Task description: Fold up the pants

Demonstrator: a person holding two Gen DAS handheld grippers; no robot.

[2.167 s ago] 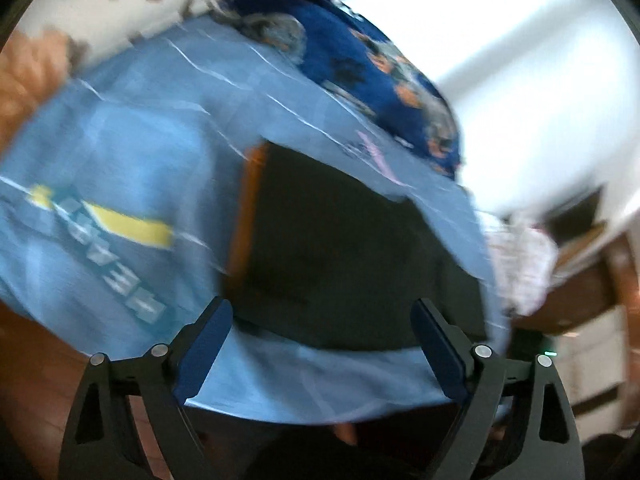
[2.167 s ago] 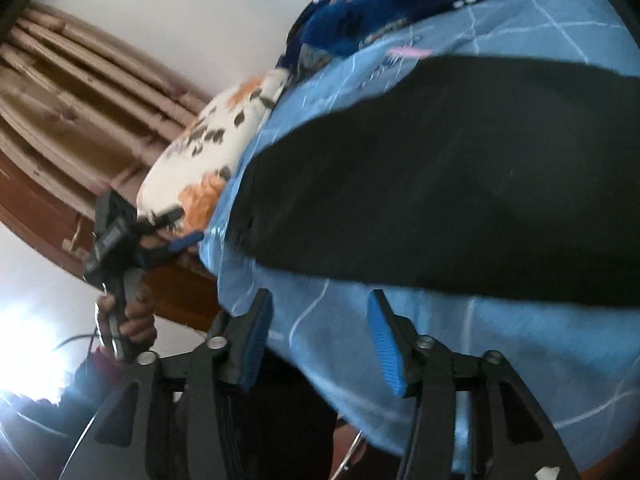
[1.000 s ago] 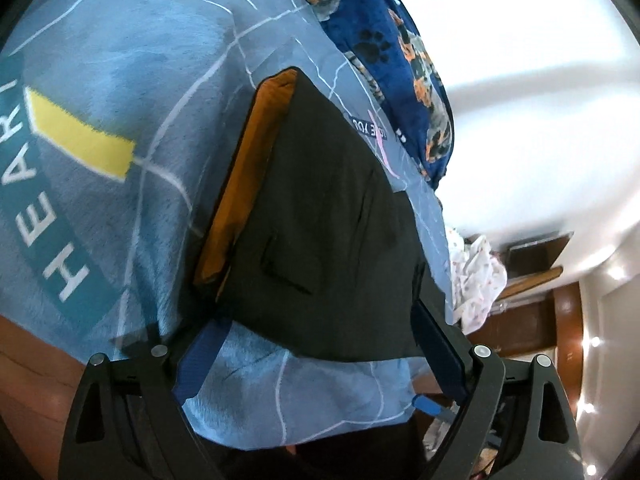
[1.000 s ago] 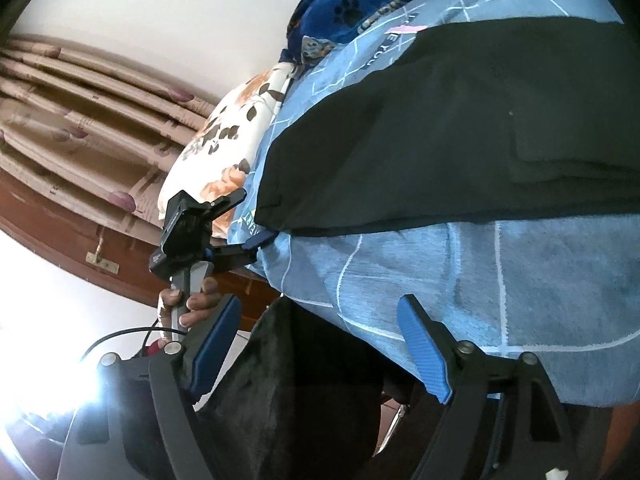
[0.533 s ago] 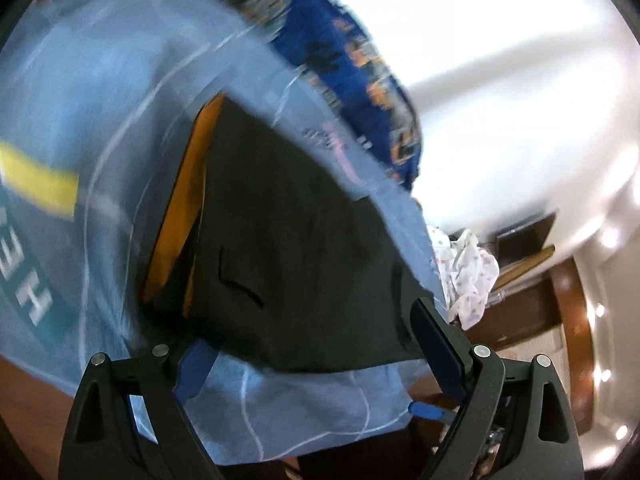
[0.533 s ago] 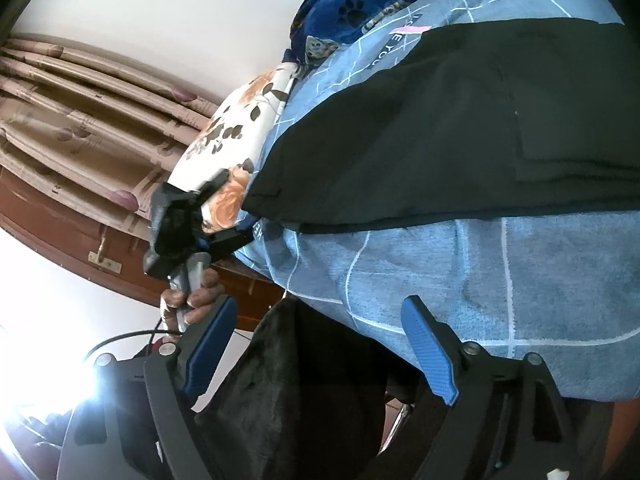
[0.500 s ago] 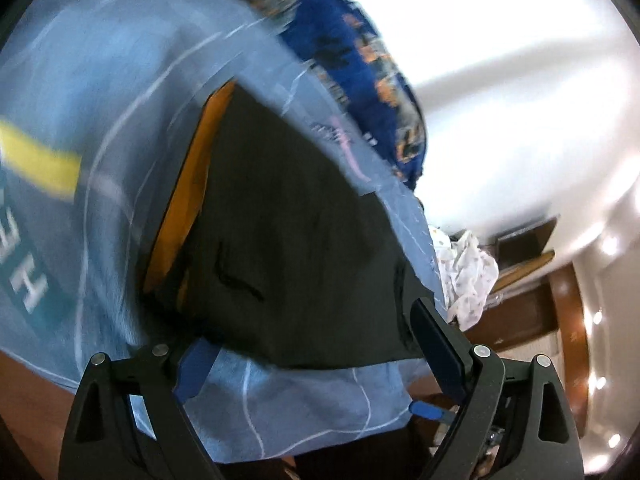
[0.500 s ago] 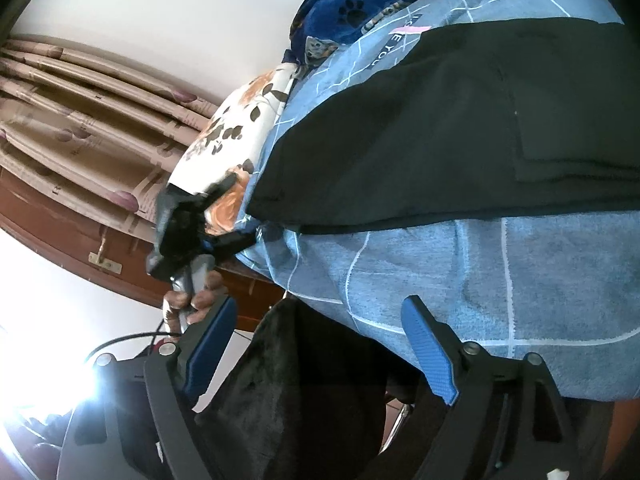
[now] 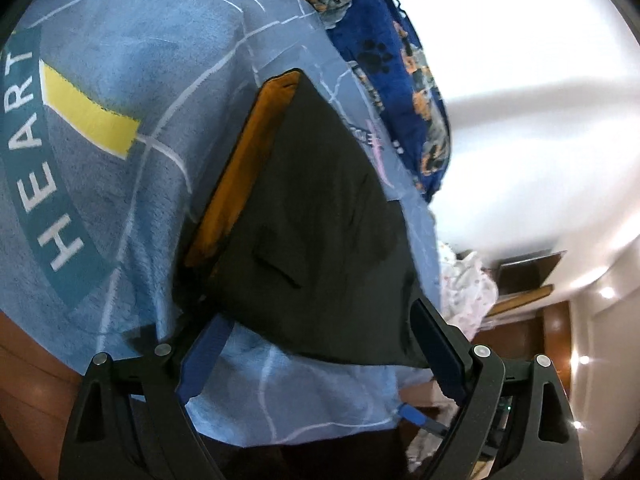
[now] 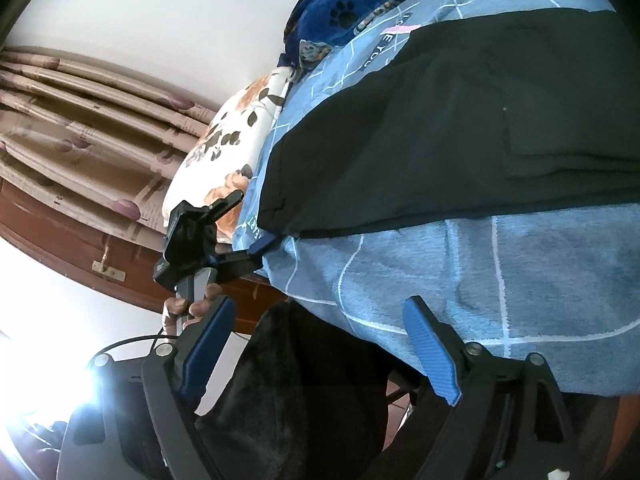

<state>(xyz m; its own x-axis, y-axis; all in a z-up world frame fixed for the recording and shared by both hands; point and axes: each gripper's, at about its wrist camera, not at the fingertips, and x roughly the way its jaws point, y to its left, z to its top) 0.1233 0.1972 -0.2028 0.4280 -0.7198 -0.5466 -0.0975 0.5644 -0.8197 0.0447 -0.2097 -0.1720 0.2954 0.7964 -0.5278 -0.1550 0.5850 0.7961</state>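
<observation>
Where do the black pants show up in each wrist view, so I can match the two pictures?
Left wrist: black pants fill the centre, orange lining along their left edge, above the open jaws.
Right wrist: black pants stretch across the upper right.
Shared landmark: the dark blue paw-print blanket beyond them.

Matt black cloth pants (image 9: 320,232) lie on a fuzzy blue blanket (image 9: 132,52).

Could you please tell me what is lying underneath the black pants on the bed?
The black pants lie on a light blue blanket with white grid lines. An orange layer shows along one edge. What lies beneath the blanket is covered.
</observation>
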